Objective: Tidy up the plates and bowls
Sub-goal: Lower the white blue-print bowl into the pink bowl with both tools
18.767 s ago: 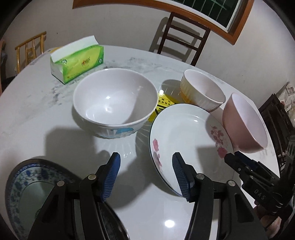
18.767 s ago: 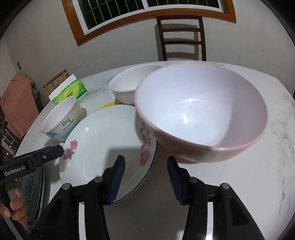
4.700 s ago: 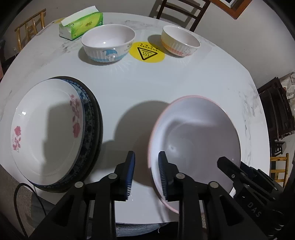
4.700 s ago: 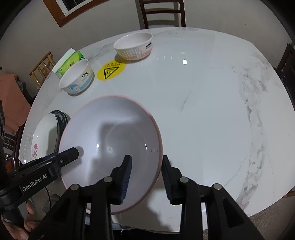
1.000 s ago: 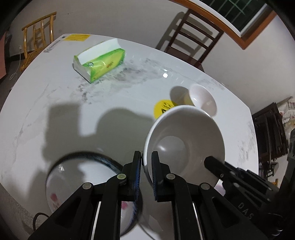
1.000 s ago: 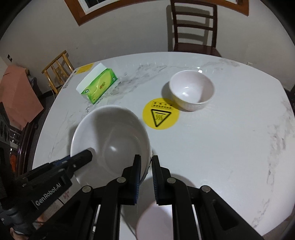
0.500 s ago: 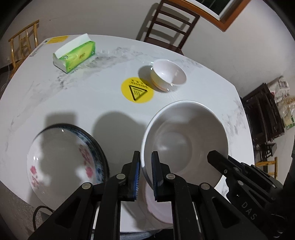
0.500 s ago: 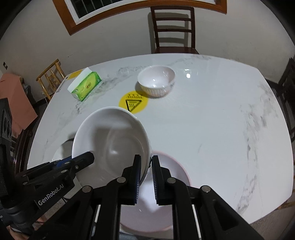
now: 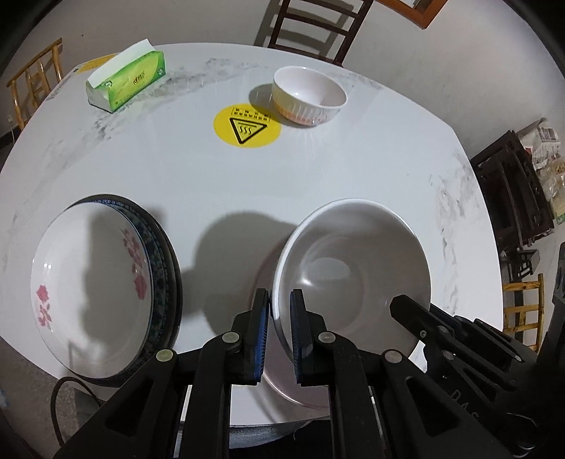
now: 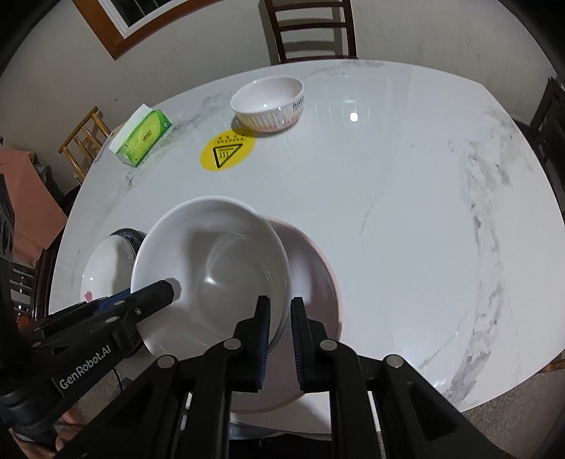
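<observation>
Both grippers pinch the rim of a large white bowl (image 9: 353, 272), also in the right wrist view (image 10: 212, 268). My left gripper (image 9: 279, 310) is shut on its left rim, my right gripper (image 10: 280, 314) on its right rim. The bowl hangs just above the pink bowl (image 10: 314, 282), which sits on the table near the front edge; whether they touch is unclear. A flowered white plate (image 9: 91, 279) lies stacked on a dark blue plate (image 9: 166, 254) at the left. A small ribbed bowl (image 9: 309, 95) stands at the far side.
A green tissue box (image 9: 127, 81) lies at the far left of the white marble table (image 9: 353, 169). A yellow warning sticker (image 9: 247, 125) marks the tabletop. A dark wooden chair (image 10: 310, 28) stands behind the table.
The white bowl, held by both grippers, has come toward the front edge and lower, and now sits over the pink bowl. The small ribbed bowl and tissue box have stayed put.
</observation>
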`<state>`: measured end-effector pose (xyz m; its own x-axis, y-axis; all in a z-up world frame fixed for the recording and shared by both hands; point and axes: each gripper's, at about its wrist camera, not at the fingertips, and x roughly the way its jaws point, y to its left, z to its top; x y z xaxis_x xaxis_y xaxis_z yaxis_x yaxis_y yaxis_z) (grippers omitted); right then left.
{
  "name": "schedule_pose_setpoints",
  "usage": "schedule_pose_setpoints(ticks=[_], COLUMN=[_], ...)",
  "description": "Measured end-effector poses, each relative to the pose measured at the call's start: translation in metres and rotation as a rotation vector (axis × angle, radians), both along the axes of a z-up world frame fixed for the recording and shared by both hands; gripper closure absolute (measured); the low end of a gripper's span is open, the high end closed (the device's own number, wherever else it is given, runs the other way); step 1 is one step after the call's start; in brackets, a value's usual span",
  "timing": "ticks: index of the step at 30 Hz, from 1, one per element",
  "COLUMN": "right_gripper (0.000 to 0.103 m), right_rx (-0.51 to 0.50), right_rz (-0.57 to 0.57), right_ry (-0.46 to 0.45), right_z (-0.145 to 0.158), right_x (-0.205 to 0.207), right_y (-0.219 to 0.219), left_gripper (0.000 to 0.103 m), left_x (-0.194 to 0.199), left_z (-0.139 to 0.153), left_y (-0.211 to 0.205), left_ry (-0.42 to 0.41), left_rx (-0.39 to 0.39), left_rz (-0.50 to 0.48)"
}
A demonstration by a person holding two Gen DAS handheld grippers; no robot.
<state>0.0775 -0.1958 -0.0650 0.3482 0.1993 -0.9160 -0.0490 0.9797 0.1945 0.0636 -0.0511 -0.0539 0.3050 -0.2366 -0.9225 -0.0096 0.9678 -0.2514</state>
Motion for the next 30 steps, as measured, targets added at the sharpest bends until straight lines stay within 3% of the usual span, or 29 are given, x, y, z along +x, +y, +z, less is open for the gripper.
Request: schedule_pose_setpoints(ticks=[15,30], right_gripper=[0.090,0.088], right_rx=[-0.003,-0.010], right_rz=[0.016,0.025], right_ry=[0.079,0.093], right_z=[-0.026,-0.029], right_x=[0.004,0.006], right_y=[-0.001,0.001], left_gripper=[0.094,0.082], left_x=[0.000,0.001], left_z=[-0.021,-0.022], left_y=[-0.013,-0.029], left_ry=[0.054,0.039], left_rx=[0.070,0.140], left_rz=[-0.024,-0.053])
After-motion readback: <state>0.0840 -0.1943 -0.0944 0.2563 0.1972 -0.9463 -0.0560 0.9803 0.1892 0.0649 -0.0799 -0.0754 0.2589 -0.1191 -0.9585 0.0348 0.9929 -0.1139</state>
